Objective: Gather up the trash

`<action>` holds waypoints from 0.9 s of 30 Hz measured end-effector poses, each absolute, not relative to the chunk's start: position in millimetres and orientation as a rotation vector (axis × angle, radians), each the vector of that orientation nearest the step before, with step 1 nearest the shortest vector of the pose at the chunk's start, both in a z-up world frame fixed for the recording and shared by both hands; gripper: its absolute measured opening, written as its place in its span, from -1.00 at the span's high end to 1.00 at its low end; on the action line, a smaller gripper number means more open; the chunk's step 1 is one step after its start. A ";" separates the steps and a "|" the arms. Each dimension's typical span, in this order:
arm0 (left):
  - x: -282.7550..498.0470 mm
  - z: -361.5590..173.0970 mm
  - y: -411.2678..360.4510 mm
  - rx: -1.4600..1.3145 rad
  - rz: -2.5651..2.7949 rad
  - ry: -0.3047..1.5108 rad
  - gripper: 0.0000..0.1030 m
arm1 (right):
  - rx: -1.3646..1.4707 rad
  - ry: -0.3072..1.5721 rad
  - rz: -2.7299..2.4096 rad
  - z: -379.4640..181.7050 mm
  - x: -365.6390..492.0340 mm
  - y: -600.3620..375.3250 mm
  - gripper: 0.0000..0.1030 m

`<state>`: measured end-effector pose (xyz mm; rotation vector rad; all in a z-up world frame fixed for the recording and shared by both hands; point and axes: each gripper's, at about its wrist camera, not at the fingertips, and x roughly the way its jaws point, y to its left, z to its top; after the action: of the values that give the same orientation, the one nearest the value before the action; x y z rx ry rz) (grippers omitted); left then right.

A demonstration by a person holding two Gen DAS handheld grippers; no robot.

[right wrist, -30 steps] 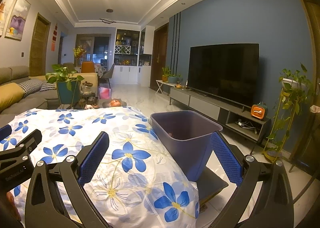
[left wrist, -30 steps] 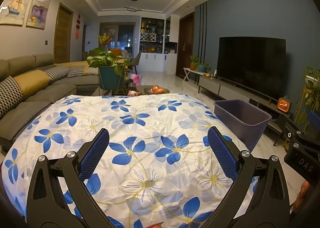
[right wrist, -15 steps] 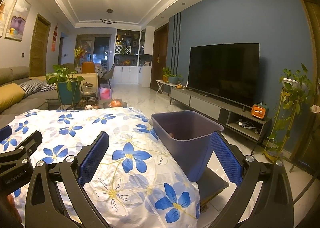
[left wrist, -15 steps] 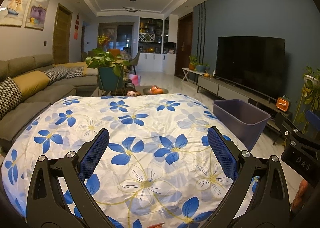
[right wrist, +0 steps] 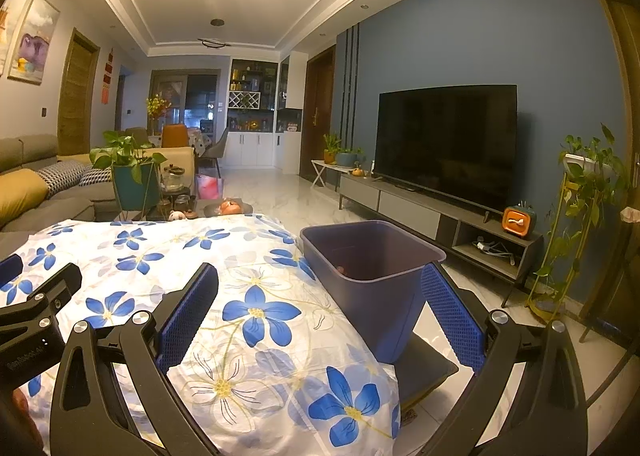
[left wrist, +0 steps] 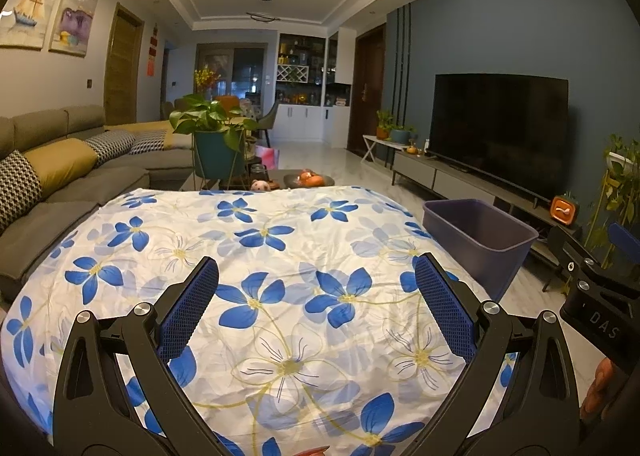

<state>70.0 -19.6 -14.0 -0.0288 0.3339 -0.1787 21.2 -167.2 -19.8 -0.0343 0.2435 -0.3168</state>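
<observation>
Your right gripper (right wrist: pixel 318 308) shows the white letters "DAS" on its black body where it juts into the left wrist view, and your left gripper (left wrist: pixel 316 298) carries a small line of pale print, too blurred to read, in the right wrist view. Both have their fingers spread wide and hold nothing; the pads (left wrist: pixel 188 310) are blue with a fine mesh grain on matte black arms with silver bolts. Below them lies a rumpled white cloth (left wrist: pixel 280 256) printed with blue flowers and thin yellow stems. The trash bin (right wrist: pixel 372 276), a smooth purple plastic tub with rounded corners, stands on the floor just beside the cloth's right edge; a small brownish scrap (right wrist: pixel 340 268) sits inside it, too small to name
</observation>
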 end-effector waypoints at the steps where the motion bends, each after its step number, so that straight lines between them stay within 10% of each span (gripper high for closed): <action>1: 70.1 -14.1 -19.6 -0.028 -0.179 0.335 -0.88 | -0.035 0.244 -0.318 -19.8 21.5 -167.0 -0.90; 27: 66.4 -14.9 -22.6 -0.020 -0.192 0.336 -0.88 | -0.031 0.241 -0.320 -20.6 19.7 -169.3 -0.90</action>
<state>66.4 -22.6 -14.9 -0.0201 0.3358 -0.1917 19.7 -169.3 -20.6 -0.0311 0.2408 -0.3200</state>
